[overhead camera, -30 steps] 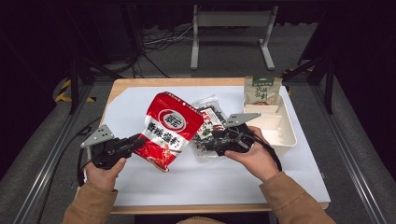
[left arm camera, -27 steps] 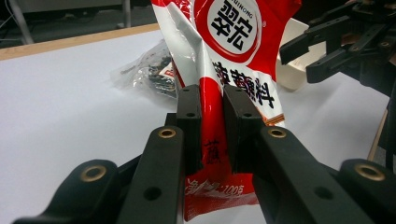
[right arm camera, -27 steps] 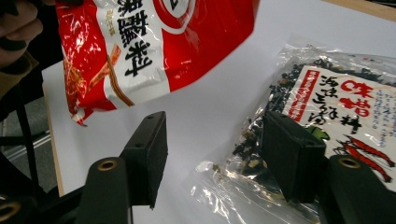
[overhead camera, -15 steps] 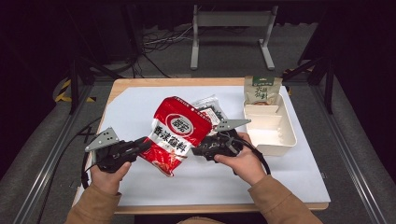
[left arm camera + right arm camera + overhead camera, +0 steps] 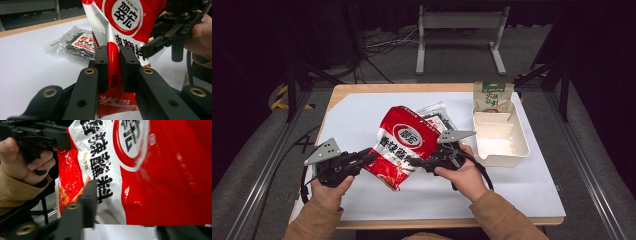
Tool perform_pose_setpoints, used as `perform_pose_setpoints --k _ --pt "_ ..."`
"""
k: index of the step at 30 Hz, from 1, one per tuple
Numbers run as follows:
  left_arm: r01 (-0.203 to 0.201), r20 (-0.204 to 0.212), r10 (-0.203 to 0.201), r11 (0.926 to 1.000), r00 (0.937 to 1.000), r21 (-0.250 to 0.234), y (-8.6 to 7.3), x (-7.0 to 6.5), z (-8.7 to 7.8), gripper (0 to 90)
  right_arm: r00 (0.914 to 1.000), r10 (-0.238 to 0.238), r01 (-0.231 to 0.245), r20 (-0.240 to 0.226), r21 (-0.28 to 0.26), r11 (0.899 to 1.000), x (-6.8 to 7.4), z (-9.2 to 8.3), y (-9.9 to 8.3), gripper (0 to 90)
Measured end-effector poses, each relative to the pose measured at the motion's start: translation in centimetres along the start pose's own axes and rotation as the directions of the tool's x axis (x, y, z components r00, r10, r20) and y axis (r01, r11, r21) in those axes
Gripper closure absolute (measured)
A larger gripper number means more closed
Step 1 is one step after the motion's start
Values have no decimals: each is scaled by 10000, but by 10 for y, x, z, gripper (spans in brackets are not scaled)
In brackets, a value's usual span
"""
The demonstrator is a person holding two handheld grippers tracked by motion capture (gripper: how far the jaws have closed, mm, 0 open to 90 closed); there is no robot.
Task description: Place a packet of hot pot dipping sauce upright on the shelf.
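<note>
While the red seasoning bag hung lifted above the middle of the white-covered bench, its lower edge was pinched from the near-left side by the left gripper, whose two black pads were clamped tight on a fold of the red film. From the right, the right gripper met the bag's opposite edge; its jaws had just been closing with the bag between them, one jaw lying against the printed face in the right gripper view, though whether both pads pressed the film could not be told. Just behind the red bag, flat on the bench, lay a clear packet of dark dried food. Toward the far-right corner sat a cream divided tray, and a green pouch stood against the tray's far rim.
</note>
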State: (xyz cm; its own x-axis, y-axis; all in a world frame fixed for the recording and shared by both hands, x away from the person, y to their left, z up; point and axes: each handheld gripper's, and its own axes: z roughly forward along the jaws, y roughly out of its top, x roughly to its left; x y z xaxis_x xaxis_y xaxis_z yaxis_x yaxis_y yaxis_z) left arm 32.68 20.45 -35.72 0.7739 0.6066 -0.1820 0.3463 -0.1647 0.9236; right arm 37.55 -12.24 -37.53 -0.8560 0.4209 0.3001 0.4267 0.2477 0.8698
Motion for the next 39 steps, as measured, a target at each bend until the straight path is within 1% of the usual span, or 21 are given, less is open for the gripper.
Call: perform_pose_setpoints --k 2,4,5,8,12,15,17,18,19,21,22,24,26,27,29,33,34,35,36,37,39 --pt "-38 148 37 9999 9999 119 -1 2 2 780 10000 -68 67 -67 -93 9999 0 -3 1 780" --pt "-37 227 30 9996 9997 285 -2 0 5 779 9993 -360 359 -28 -121 9993 0 -6 3 876" --pt "-101 215 96 9997 9997 227 -2 0 6 779 9985 -544 544 34 -72 9985 0 -8 5 892" --pt "-130 275 122 9995 9995 293 -3 -1 7 779 9977 -679 679 38 -138 9976 0 -12 7 897" --pt "-137 284 127 9993 9995 340 -3 -2 8 779 9975 -700 701 36 -184 9974 0 -15 10 900" --pt "-251 285 240 9989 9993 396 -4 -3 10 779 9973 -737 738 50 -179 9971 0 -17 11 900" --pt "-176 316 162 9988 9994 452 -5 -3 11 778 9968 -801 801 60 -179 9966 0 -18 13 900" --pt "-294 274 282 9985 9992 453 -5 -3 11 778 9965 -829 830 57 -182 9964 0 -19 13 900" --pt "-214 317 199 9987 9993 466 -5 -3 12 778 9962 -866 867 61 -167 9961 0 -20 14 900" --pt "-293 320 277 9983 9991 503 -5 -3 13 778 9949 -1004 1005 61 -145 9948 1 -21 17 900" --pt "-244 335 226 9983 9992 524 -6 -3 13 777 9928 -1196 1197 73 -144 9927 2 -22 20 900" --pt "-276 323 260 9982 9991 532 -6 -3 14 777 9918 -1279 1280 64 -148 9917 2 -23 21 900" --pt "-191 389 171 9984 9991 529 -8 -2 15 770 9853 -1707 1707 49 -154 9852 5 -25 26 900" --pt "-191 389 171 9984 9991 529 -8 -2 15 768 9853 -1707 1707 49 -154 9852 5 -25 26 900" --pt "-215 436 192 9984 9989 530 -8 -1 15 766 9780 -2085 2086 63 -58 9780 7 -26 30 900" --pt "-388 549 359 9978 9978 530 -9 -1 17 724 9640 -2657 2658 91 -60 9640 11 -31 38 900" --pt "-511 569 481 9973 9972 526 -10 -1 18 711 9602 -2791 2792 114 -44 9602 12 -33 40 900" --pt "-451 647 415 9974 9970 558 -10 -1 18 700 9552 -2955 2955 141 20 9553 14 -35 42 900" --pt "-463 648 428 9975 9970 533 -11 0 18 698 9526 -3038 3037 139 76 9527 15 -35 44 900" --pt "-486 612 452 9973 9971 545 -11 1 18 696 9475 -3191 3188 180 167 9477 17 -37 46 900" --pt "-298 541 273 9984 9982 472 -11 3 16 682 9402 -3394 3385 293 301 9405 18 -42 50 900"
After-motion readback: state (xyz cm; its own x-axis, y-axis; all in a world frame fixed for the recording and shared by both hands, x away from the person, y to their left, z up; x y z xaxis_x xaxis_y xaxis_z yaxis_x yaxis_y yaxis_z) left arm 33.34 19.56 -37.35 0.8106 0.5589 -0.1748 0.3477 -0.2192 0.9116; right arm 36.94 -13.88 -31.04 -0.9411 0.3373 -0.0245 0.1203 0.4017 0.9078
